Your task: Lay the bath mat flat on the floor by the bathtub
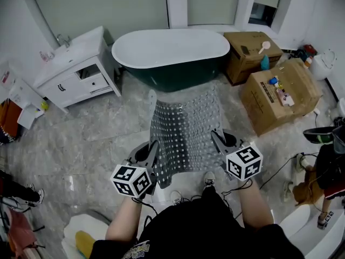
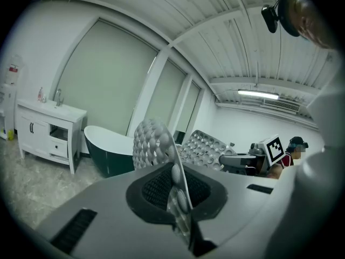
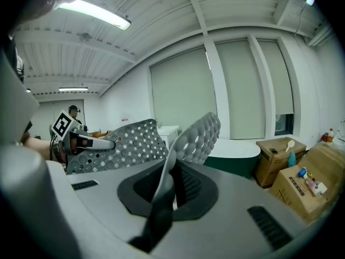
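Observation:
A grey perforated bath mat [image 1: 186,131] hangs in the air between my two grippers, in front of the dark green bathtub [image 1: 171,53] with its white rim. My left gripper [image 1: 152,154] is shut on the mat's near left corner, and my right gripper [image 1: 217,142] is shut on the near right corner. In the left gripper view the mat's bumpy edge [image 2: 161,150] runs up from the closed jaws [image 2: 178,193]. The right gripper view shows the mat [image 3: 194,139] curling up out of the jaws [image 3: 170,190]. The mat's far edge droops toward the floor by the tub.
A white vanity with a sink [image 1: 75,66] stands left of the tub. Two cardboard boxes [image 1: 277,93] with small items sit at the right. Cables [image 1: 285,166] and a person [image 1: 329,171] are at the far right. The marble floor [image 1: 97,139] lies between vanity and mat.

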Tool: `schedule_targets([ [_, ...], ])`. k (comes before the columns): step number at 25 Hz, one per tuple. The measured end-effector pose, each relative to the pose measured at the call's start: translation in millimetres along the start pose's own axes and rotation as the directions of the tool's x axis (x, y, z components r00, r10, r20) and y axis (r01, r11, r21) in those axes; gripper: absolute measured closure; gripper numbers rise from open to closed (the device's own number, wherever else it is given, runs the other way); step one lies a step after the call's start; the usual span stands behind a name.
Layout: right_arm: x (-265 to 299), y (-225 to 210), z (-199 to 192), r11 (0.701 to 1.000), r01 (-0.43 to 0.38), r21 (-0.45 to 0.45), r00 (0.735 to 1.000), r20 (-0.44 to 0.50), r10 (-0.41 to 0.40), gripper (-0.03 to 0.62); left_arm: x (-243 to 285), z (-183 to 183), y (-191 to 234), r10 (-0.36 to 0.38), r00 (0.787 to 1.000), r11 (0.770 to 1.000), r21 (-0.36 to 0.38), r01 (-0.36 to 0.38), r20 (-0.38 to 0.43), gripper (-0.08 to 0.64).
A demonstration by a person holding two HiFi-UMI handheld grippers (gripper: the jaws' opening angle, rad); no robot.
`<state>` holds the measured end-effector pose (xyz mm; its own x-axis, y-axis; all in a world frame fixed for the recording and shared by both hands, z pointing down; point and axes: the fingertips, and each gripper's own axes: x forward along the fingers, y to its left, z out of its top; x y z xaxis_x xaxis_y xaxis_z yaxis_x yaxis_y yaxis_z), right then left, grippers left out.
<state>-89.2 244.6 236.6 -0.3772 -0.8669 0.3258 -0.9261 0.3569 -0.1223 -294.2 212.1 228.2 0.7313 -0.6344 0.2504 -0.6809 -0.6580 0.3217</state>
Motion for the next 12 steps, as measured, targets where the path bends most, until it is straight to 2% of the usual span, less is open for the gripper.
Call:
schedule_targets([
  [12, 7.6, -68.3, 5.8, 0.998, -0.054, 0.009, 0.999, -0.007, 0.054, 0.563, 59.0, 5.6, -24.6, 0.048, 0.999, 0.999, -0.01, -0.048, 0.002, 0.531],
])
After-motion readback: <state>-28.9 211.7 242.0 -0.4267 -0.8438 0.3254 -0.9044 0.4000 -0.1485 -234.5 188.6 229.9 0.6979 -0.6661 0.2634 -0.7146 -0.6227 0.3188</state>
